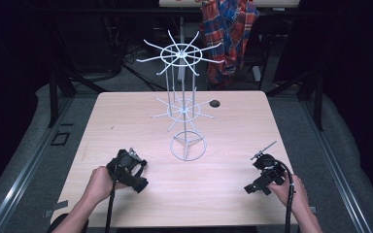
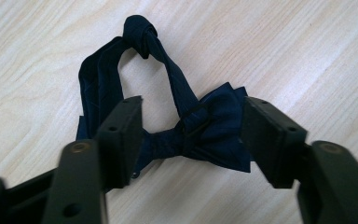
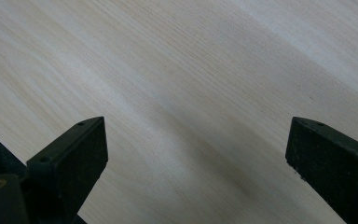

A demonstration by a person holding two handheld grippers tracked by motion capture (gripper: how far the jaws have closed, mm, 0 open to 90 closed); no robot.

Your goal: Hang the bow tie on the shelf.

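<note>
The left claw straddles a dark navy fabric bow tie lying on the pale wooden table, jaws half apart, not yet pinching; next comes clamping its knot, while the right claw gapes empty.

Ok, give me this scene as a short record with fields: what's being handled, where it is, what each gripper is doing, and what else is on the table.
item: dark blue bow tie with a looped strap
place: flat on the wooden table, near the person's left
left gripper: jaws on either side of the bow tie, right one at the cloth's edge, left one beside the knot; firm grip cannot be told
right gripper: open over bare wood, nothing between the jaws
also on the table: white wire rack with two tiers of hooks, nothing hanging on it
</note>
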